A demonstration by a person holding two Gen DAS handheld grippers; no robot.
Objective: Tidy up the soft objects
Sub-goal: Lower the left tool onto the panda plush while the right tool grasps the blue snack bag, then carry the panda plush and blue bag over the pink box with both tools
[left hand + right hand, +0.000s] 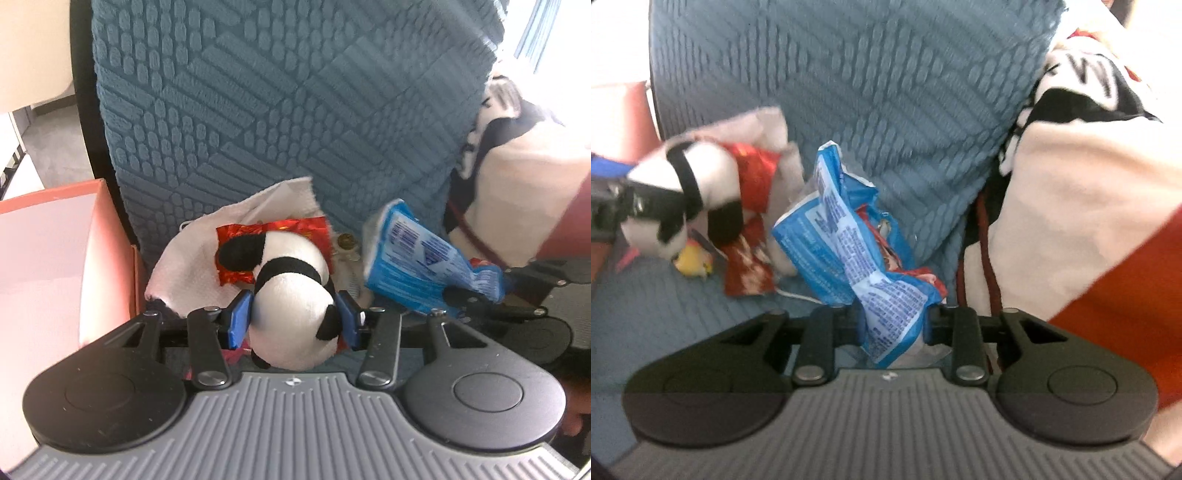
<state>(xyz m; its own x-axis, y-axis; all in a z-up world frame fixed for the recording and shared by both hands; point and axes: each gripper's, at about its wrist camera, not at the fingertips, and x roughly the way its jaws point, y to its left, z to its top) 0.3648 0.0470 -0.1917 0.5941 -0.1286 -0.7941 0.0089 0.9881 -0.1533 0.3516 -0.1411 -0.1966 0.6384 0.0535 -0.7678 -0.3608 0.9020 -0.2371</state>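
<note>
My left gripper (293, 317) is shut on a black and white plush panda (291, 295); its blue pads press the panda's sides. The panda also shows in the right wrist view (683, 184), blurred, at the left. My right gripper (892, 325) is shut on a crumpled blue and white plastic wrapper (849, 236), which also shows in the left wrist view (417, 258) at the right. Behind the panda lie a red foil packet (284, 230) and a white cloth (221, 243). A small yellow toy (692, 260) lies under the panda.
A large teal textured cushion (277, 92) stands upright behind everything. An orange box (55, 251) with a pale inside is at the left. A black, white and orange blanket (1082, 192) is piled at the right. A small coin-like object (347, 242) lies by the cushion.
</note>
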